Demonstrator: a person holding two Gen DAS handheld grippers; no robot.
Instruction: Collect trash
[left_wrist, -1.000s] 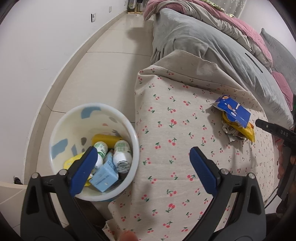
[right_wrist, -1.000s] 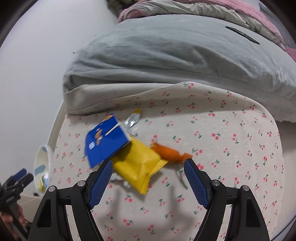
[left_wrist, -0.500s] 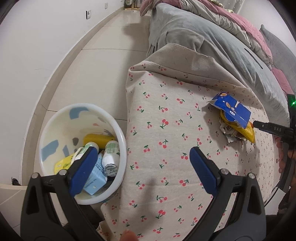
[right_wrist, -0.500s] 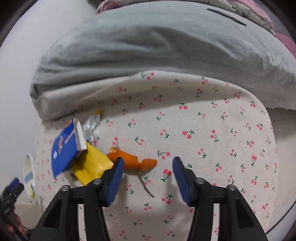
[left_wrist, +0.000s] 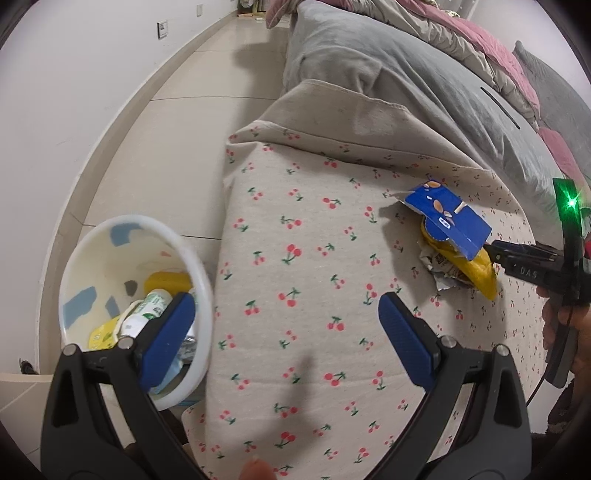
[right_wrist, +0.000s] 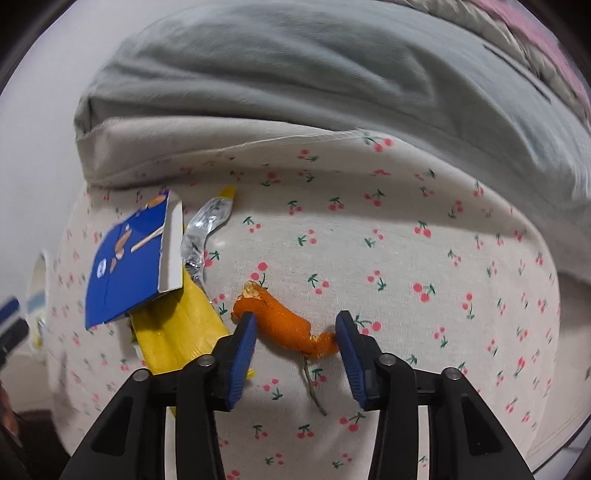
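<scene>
While the right gripper (right_wrist: 295, 347) points down at the bed, its jaws are closing with the orange peel (right_wrist: 286, 325) between them. The blue pads sit at either end of the peel, and whether they press on it yet I cannot tell. A thin stem (right_wrist: 314, 387) trails from the peel toward the camera.

Over at the bin (left_wrist: 88, 258), white with blue patches, standing on the floor against the bed's side: it holds small white bottles with green labels (left_wrist: 147, 310), a yellow pack (left_wrist: 168, 280), a yellow-lidded cup (left_wrist: 101, 334) and a pale blue carton, half hidden by the left pad. The left gripper (left_wrist: 288, 339) hangs released, wide apart and holding nothing, one finger over the bin, the other over the sheet.

More trash waits on the cherry sheet (right_wrist: 406, 258): a blue carton (right_wrist: 129, 258) lies on top of a yellow wrapper (right_wrist: 177, 332), with crumpled foil (right_wrist: 203, 232) just beside them. The wrapper touches the right gripper's left finger. From the left camera the same pile shows at the far right, the right gripper's black tip next to it, a green light glowing on its body and a hand (left_wrist: 569, 332) behind.

A grey quilt (right_wrist: 295, 74) is bunched past the sheet, pink bedding (left_wrist: 498, 48) beyond. Pale floor tiles (left_wrist: 192, 129) run alongside a white wall with a socket (left_wrist: 162, 27).
</scene>
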